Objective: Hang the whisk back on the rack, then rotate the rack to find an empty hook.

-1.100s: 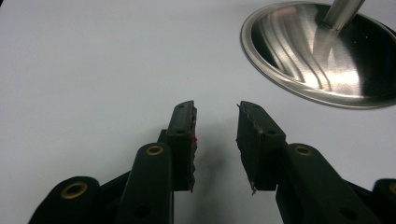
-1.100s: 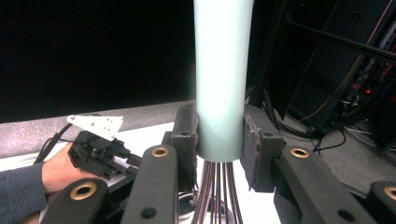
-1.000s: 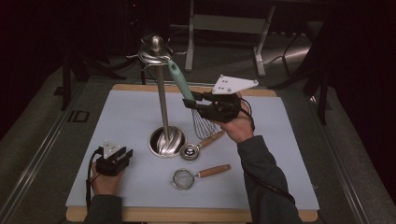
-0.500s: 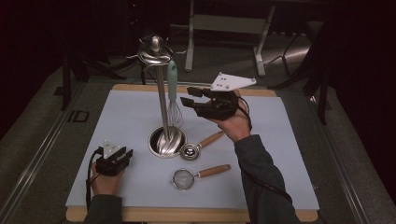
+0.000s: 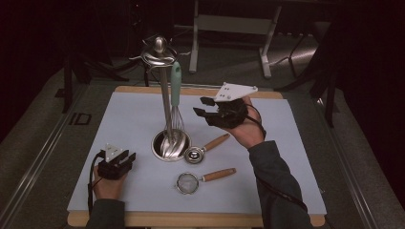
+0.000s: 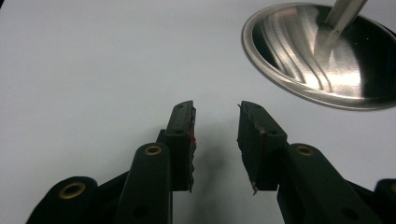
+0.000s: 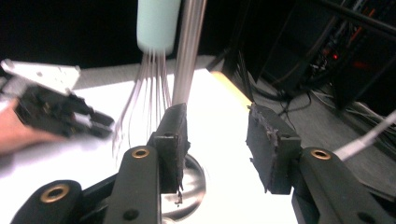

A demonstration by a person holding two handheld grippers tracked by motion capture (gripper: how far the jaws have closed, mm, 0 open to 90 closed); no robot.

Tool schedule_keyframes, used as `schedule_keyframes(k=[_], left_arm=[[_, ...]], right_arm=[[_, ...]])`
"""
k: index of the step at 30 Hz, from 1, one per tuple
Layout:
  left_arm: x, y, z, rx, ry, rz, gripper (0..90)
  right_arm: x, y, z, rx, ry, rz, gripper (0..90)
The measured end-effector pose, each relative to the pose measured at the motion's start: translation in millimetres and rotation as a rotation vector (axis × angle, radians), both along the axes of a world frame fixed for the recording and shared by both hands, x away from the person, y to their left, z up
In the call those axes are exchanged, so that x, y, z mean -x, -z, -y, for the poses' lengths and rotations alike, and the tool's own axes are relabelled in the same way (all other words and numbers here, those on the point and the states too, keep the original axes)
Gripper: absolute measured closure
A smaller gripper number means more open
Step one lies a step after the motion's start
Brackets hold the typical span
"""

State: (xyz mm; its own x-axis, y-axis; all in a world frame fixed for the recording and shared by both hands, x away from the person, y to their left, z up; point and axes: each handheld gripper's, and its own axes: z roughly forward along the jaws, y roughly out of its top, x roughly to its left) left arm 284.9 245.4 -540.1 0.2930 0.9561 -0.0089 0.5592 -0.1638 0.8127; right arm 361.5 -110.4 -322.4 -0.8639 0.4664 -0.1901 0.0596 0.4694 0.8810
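The right gripper (image 5: 204, 107) has just been opening; its jaws stand apart, empty, just beside the whisk (image 5: 175, 102). The whisk hangs upright, apparently hooked on the stand (image 5: 163, 98), its long axis vertical. The left gripper (image 5: 125, 158), jaws also apart, rests farther off on the table (image 5: 286, 143).

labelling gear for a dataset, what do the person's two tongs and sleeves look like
Both tongs are black, each with two flat jaws whose pads look rough, and brass-coloured rivets at the joints. The right tongs carry a pale grey three-cornered plate with small holes on top; the left tongs bear a smaller one, and a black cable loops from them. The person wears dark grey long sleeves.
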Motion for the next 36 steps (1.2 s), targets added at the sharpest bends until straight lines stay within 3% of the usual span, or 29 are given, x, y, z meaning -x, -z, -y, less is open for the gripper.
schedule_keyframes(k=[12, 17, 22, 29, 36], left_arm=[[0.3, 0.0, -0.6, 0.007, -0.012, 0.004, 62.9], [0.8, -0.3, -1.6, 0.012, -0.015, 0.007, 61.3], [2.3, -1.5, -4.7, 0.045, -0.03, 0.022, 62.8], [7.9, -6.7, -6.1, 0.085, -0.058, 0.076, 60.1], [10.5, -26.9, -5.2, 0.106, -0.059, 0.138, 58.2]], right_arm=[[0.8, 13.6, 6.9, 0.094, 0.03, -0.003, 56.2], [-0.3, 19.5, 12.2, 0.1, 0.039, -0.015, 56.0], [-1.8, 29.9, 22.4, 0.103, 0.058, -0.036, 55.5], [-2.2, 44.5, 39.6, 0.114, 0.101, -0.074, 55.0], [3.9, 58.1, 57.5, 0.133, 0.143, -0.09, 53.8]])
